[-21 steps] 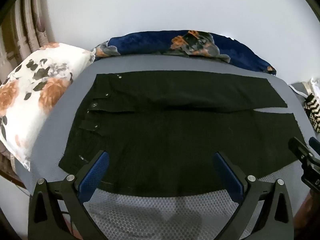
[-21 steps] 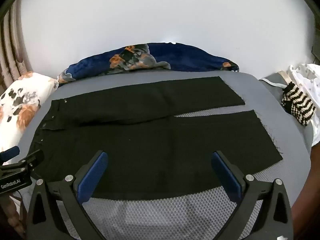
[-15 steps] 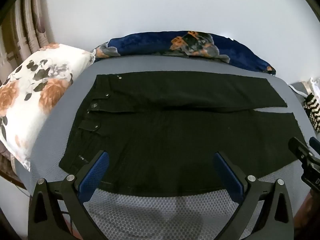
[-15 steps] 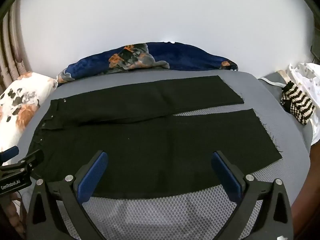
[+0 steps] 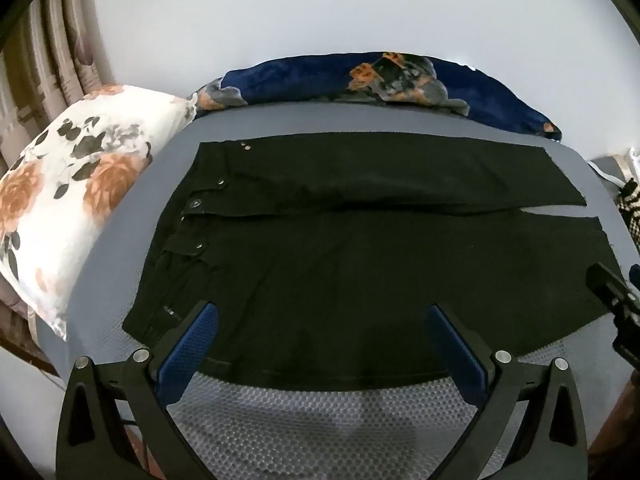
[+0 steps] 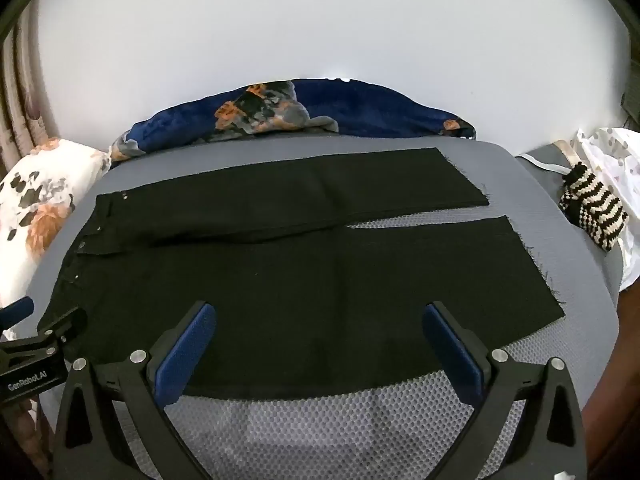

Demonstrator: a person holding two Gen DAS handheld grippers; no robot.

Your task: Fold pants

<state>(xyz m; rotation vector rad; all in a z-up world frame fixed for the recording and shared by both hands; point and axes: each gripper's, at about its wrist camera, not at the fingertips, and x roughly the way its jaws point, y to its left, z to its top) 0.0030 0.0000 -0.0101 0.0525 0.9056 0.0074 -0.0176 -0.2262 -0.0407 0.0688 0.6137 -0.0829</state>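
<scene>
Grey mesh bedding [image 5: 320,416] holds black pants [image 5: 360,264] flat at frame centre (unfolded), as left gripper [image 5: 320,332] and right gripper [image 6: 318,330], jaws spread, hover at lower frame, apparently before gripping the near edge.

Pants [image 5: 360,256] lie flat on the bed [image 5: 120,272] ahead of you, waistband at 9 o'clock, leg ends at 3. Pillow [image 5: 76,200] at 10 o'clock, blanket [image 5: 360,80] behind at 12, knitted item [image 6: 592,216] at 2. Both claws hang near the pants' 6 o'clock edge.
</scene>
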